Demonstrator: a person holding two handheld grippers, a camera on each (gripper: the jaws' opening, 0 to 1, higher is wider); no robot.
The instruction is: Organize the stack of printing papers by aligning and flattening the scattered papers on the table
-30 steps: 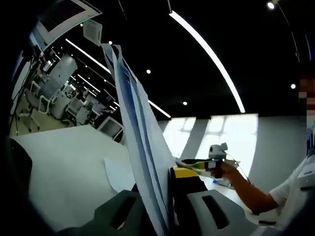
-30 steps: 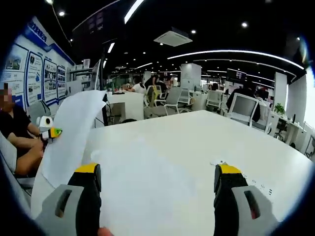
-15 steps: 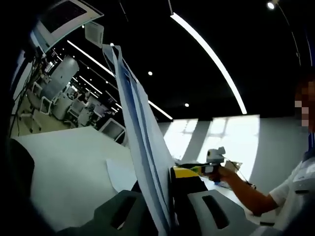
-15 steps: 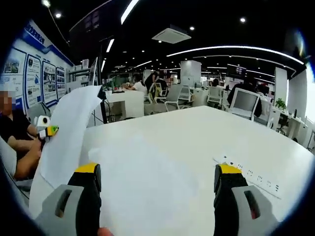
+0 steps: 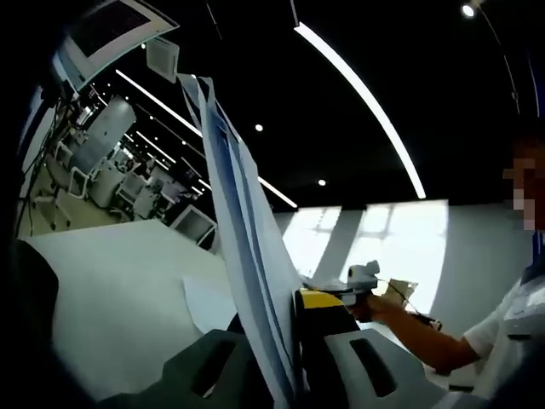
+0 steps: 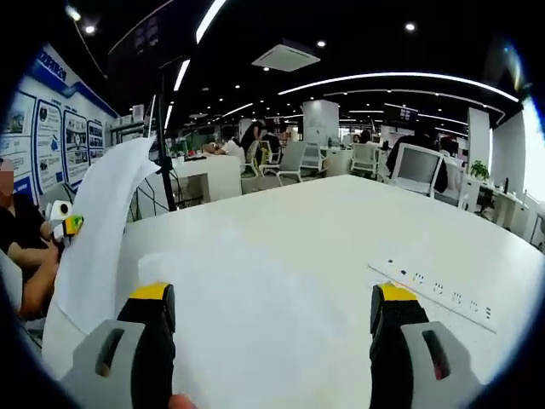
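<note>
**Sheaf lifted on edge, right tool standing by**

Office desks and ceiling lights ring a broad white surface (image 6: 324, 256). Left tool (image 5: 285, 354) is clamped on the thin white sheaf of printing papers (image 5: 243, 256), raised upright, probably to square its edges. Right tool (image 6: 272, 341) gapes wide, holding nothing, pointed level across the surface beside the curling sheaf (image 6: 98, 230).

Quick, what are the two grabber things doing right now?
Left gripper: shut on the stack of papers, held upright.
Right gripper: open, holding nothing.

White papers (image 5: 247, 256), white table (image 6: 341, 247)
</note>
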